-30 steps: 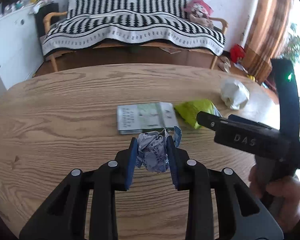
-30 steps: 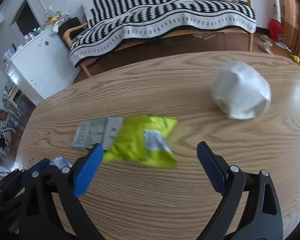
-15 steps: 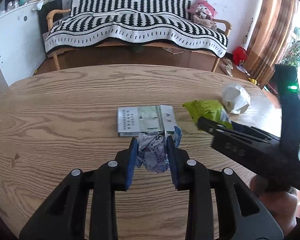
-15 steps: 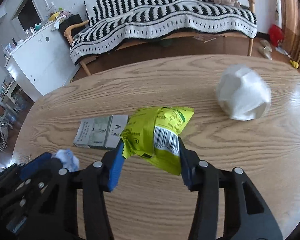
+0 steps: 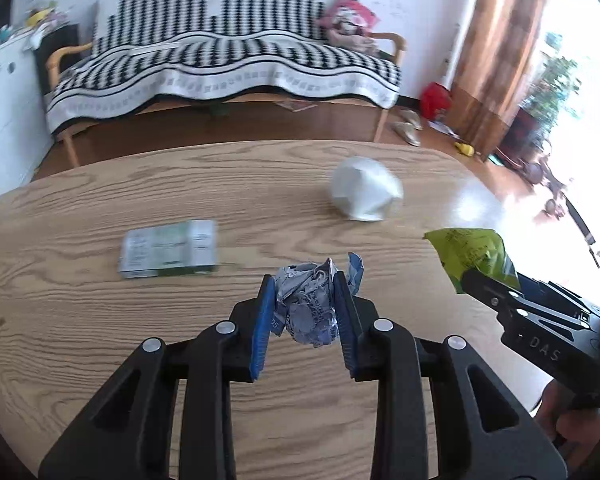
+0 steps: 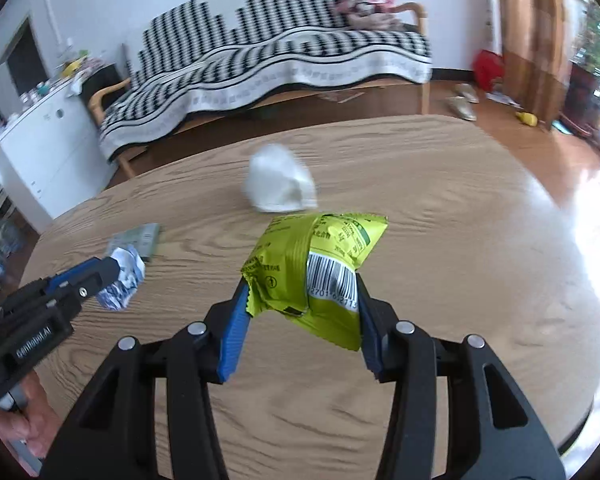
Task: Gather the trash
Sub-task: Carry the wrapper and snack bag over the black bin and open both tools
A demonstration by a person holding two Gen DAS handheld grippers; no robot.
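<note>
My left gripper (image 5: 305, 300) is shut on a crumpled blue-and-white wrapper (image 5: 306, 304), held above the wooden table (image 5: 80, 320). My right gripper (image 6: 302, 292) is shut on a yellow-green snack bag (image 6: 312, 264) with a barcode, lifted off the table. In the left wrist view the snack bag (image 5: 474, 256) and the right gripper's black body show at the right edge. In the right wrist view the crumpled wrapper (image 6: 122, 280) shows at the left in the left gripper's fingers (image 6: 84, 276). A flat grey-green carton (image 5: 168, 248) and a white crumpled paper ball (image 5: 362, 194) lie on the table.
Beyond the table's far edge stands a sofa (image 5: 220, 60) under a black-and-white striped cover. A white cabinet (image 6: 40, 148) is at the left. Curtains (image 5: 496, 52), shoes and a red bag (image 5: 434, 98) sit on the floor at the right. A hand (image 6: 24, 428) shows low left.
The right gripper closed on the snack bag and lifted it off the table. Both grippers moved rightward along the table, so the carton and the white ball shifted left in view.
</note>
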